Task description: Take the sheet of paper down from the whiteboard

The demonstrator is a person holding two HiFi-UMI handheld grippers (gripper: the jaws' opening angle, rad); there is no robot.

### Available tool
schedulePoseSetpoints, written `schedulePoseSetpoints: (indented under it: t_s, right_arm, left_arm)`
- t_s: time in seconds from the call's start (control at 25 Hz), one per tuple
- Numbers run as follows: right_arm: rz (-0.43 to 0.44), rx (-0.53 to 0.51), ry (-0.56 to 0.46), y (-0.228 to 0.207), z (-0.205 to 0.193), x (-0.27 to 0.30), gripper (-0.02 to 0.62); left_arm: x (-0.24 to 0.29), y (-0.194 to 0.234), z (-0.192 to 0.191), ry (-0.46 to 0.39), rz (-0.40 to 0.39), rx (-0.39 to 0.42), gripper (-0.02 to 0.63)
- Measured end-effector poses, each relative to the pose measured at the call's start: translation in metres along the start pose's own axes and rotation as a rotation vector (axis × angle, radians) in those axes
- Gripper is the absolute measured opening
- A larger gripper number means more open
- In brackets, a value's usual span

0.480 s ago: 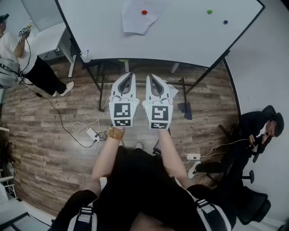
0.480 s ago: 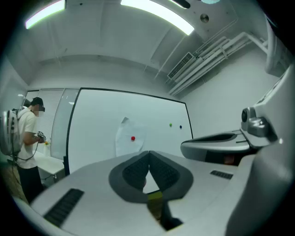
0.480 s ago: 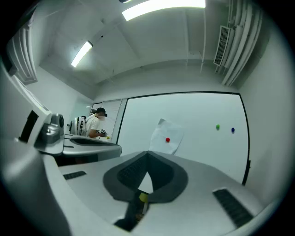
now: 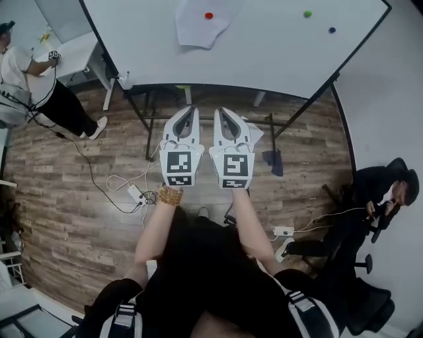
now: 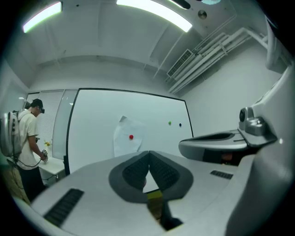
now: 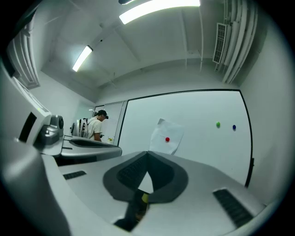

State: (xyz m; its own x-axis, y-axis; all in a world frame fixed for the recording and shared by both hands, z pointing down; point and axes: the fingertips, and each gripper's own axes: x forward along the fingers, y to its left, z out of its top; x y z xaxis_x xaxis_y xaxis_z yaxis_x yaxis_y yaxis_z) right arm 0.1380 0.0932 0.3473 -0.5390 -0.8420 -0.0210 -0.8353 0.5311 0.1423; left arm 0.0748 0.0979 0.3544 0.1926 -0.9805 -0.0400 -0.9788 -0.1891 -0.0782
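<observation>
A white sheet of paper (image 4: 200, 23) hangs on the whiteboard (image 4: 264, 53), pinned by a red magnet (image 4: 209, 15). The same paper (image 5: 127, 137) shows ahead in the left gripper view, and the paper (image 6: 167, 136) also in the right gripper view. My left gripper (image 4: 190, 111) and right gripper (image 4: 223, 113) are held side by side, level, well short of the board. Both are shut with nothing between the jaws. In its own view the left gripper (image 5: 149, 152) has its tips touching, and so does the right gripper (image 6: 147, 153).
A green magnet (image 4: 307, 14) and a blue magnet (image 4: 331, 30) sit on the board to the right of the paper. The board's black stand legs (image 4: 145, 125) rest on the wood floor. A person (image 4: 26, 79) stands at far left, another sits at right (image 4: 386, 191). Cables (image 4: 125, 191) lie on the floor.
Both grippers have stayed in place. The view has shifted slightly, and the person at far left has moved an arm.
</observation>
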Motion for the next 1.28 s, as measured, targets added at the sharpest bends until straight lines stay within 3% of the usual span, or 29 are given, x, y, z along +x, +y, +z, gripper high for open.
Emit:
schedulePoseSetpoints:
  t_s: [0.56,1.28]
  right_arm:
    - [-0.035,-0.004,0.028,-0.019,-0.017,0.022,0.0]
    - [-0.071,-0.047,0.094,-0.014,-0.035,0.132,0.0]
  left_arm:
    - [0.029,0.003,-0.013,-0.001,-0.015,-0.043,0.012]
    - [0.108,0.083,-0.048,0.03,-0.03,-0.128,0.012]
